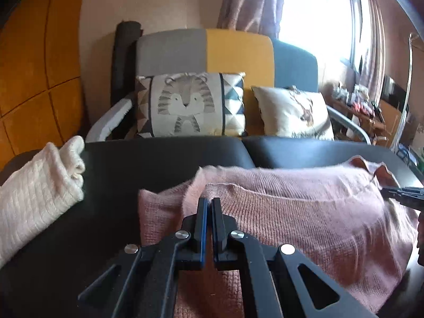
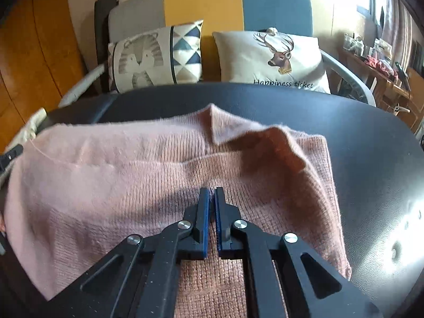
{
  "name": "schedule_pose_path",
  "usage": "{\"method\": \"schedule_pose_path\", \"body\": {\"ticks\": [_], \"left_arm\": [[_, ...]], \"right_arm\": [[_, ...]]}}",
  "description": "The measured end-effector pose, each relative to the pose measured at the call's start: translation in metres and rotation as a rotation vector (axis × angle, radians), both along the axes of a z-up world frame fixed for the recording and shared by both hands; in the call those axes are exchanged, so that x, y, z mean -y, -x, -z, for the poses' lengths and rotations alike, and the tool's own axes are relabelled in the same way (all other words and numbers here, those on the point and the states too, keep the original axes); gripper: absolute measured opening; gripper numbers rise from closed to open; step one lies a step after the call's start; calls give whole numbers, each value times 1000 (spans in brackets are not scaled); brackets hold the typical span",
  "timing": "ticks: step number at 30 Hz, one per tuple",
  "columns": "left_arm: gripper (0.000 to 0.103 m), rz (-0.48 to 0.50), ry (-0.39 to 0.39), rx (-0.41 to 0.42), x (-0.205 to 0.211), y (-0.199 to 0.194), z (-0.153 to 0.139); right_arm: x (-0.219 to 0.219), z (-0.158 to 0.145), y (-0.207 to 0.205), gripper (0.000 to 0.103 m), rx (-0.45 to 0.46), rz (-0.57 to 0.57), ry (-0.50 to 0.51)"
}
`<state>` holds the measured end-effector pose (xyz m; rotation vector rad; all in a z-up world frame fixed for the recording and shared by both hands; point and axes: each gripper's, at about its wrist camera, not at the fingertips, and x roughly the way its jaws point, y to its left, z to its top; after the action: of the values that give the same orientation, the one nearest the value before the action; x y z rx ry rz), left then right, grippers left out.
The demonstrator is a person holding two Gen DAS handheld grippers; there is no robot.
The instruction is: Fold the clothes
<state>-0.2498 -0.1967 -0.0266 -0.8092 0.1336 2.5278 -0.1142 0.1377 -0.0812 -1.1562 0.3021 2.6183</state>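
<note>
Pinching the pink sweater (image 1: 304,212) at two places, you have both grippers closed. Your left gripper (image 1: 209,201) has its jaws together on the knit near a raised ridge of fabric; the same goes for your right gripper (image 2: 212,190), jaws together with the fabric bunched at the tips. Whether each pinch has caught one layer or several cannot be told from either wrist view.

The sweater lies across the black bench (image 2: 371,159), partly doubled over, with a corner flap turned up along its far edge and a fuzzy layer draped over a coarser ribbed one. Judgement: you are mid-fold, with both holds set. The next move calls for lifting both holds together and carrying the held part across the rest, keeping the two grippers level with each other so the edge lands straight.

Further out, a cream knit garment (image 1: 34,193) sits on the left end of the bench, apart from the pink one, and seems to be out of the fold's path. Beyond the bench is a sofa (image 2: 201,2) with a tiger cushion (image 1: 185,103) and a deer cushion (image 2: 275,58). A cluttered shelf (image 2: 376,63) stands by the window, well clear.
</note>
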Motion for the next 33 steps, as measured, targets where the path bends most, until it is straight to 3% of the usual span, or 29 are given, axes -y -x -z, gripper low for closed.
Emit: {"method": "schedule_pose_path", "body": {"ticks": [6, 8, 13, 17, 20, 23, 26, 29, 31, 33], "left_arm": [[2, -57, -44, -95, 11, 1, -18], [2, -72, -15, -82, 6, 9, -12], [6, -60, 244, 64, -23, 28, 33], [8, -60, 271, 51, -23, 26, 29], [8, -107, 224, 34, -10, 18, 19], [8, -155, 77, -19, 8, -3, -1], [8, -35, -17, 24, -3, -16, -9], [8, 56, 56, 49, -30, -25, 0], [9, 37, 161, 52, -38, -23, 16], [13, 0, 216, 92, -36, -15, 32]], "right_arm": [[-13, -22, -11, 2, -119, 69, -1], [-14, -15, -5, 2, -93, 74, -8], [-14, 13, 14, 4, -8, 39, 21], [-14, 7, 4, 15, -47, 64, 11], [-9, -15, -16, 15, -163, 79, 50], [16, -36, -19, 15, -252, -37, 52], [58, -40, 5, 15, -230, -227, 59], [94, -26, 35, 15, -139, -365, 47], [112, -8, 51, 15, -55, -407, -8], [110, 0, 56, 15, -69, -401, -41]]}}
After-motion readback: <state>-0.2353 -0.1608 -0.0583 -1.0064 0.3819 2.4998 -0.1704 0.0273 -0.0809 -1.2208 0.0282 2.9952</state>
